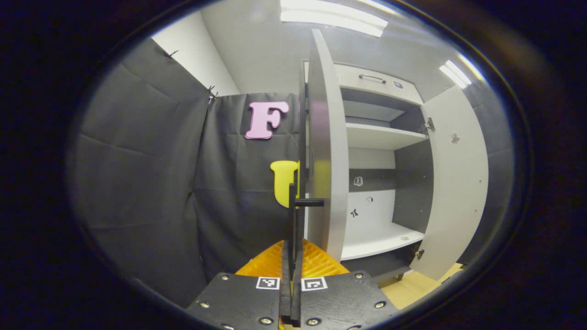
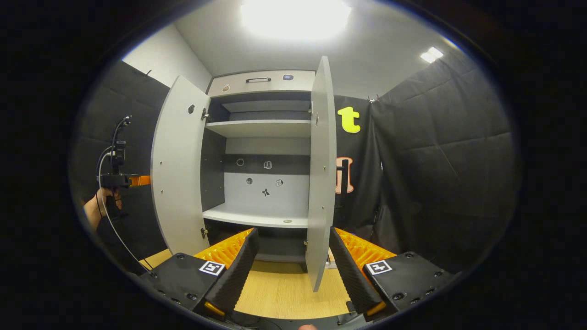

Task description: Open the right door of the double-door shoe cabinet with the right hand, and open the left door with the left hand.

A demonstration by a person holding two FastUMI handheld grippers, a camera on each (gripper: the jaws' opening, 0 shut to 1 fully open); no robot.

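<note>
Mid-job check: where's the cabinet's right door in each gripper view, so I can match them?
Left gripper view: right door at far right, swung open, inner face showing.
Right gripper view: right door at centre, edge-on, seen between the fingers.
Shared landmark: the top drawer handle.

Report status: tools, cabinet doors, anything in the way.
Left tool shut on left door handle. Right tool open, astride right door, not gripping. Both doors open. Nothing blocking.

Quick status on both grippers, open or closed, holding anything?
Left gripper: closed on the left door's handle.
Right gripper: open, holding nothing, right door edge between its fingers.
</note>
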